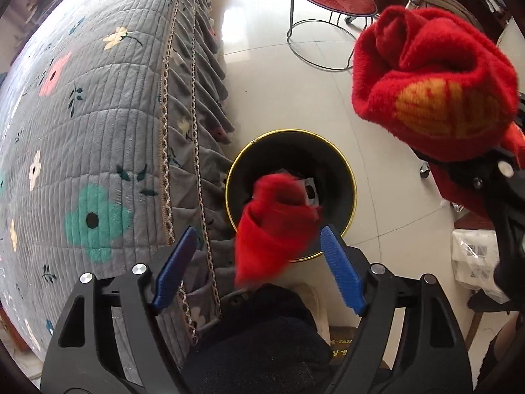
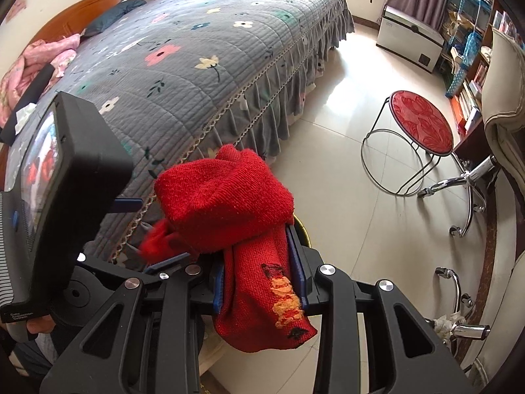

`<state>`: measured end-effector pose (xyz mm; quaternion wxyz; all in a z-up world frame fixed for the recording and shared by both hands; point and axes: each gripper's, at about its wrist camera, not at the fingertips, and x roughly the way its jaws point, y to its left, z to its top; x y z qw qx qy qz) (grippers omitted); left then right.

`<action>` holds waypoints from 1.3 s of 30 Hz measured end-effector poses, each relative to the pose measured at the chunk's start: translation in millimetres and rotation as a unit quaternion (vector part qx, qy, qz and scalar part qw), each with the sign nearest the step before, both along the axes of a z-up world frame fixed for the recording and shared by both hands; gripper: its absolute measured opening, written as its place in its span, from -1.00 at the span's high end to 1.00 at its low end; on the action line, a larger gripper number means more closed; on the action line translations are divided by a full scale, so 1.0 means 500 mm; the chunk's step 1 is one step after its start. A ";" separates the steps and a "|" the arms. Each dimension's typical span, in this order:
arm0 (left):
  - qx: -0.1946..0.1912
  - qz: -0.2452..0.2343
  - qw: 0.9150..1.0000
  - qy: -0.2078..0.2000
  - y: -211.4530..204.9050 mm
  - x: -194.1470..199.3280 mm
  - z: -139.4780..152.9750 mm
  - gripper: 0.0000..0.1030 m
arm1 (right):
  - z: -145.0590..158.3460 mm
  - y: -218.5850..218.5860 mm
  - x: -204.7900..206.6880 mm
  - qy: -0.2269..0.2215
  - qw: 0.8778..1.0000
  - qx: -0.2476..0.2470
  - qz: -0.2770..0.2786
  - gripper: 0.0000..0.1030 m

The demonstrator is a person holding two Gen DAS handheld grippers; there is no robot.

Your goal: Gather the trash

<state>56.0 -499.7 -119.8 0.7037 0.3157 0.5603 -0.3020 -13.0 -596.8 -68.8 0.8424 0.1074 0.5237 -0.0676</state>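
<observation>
Your left gripper [image 1: 256, 262] hangs over the black bin [image 1: 341, 164], fingers spread wide, a blurred red sock [image 1: 272, 226] loose between them above the bin's mouth. Your right gripper [image 2: 262, 275], beside the bin, is clamped on the second sock [image 2: 229, 203], likely awaiting its turn.

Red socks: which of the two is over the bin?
The blurred, plain one between the open left gripper's fingers, above the black bin; the right gripper's sock carries orange lettering.
</observation>
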 end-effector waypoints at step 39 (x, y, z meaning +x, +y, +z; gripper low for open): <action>0.003 0.021 0.998 -0.052 0.075 -0.044 0.052 -0.74 | -0.109 -0.001 -0.025 0.080 0.996 -0.005 -0.034 -0.82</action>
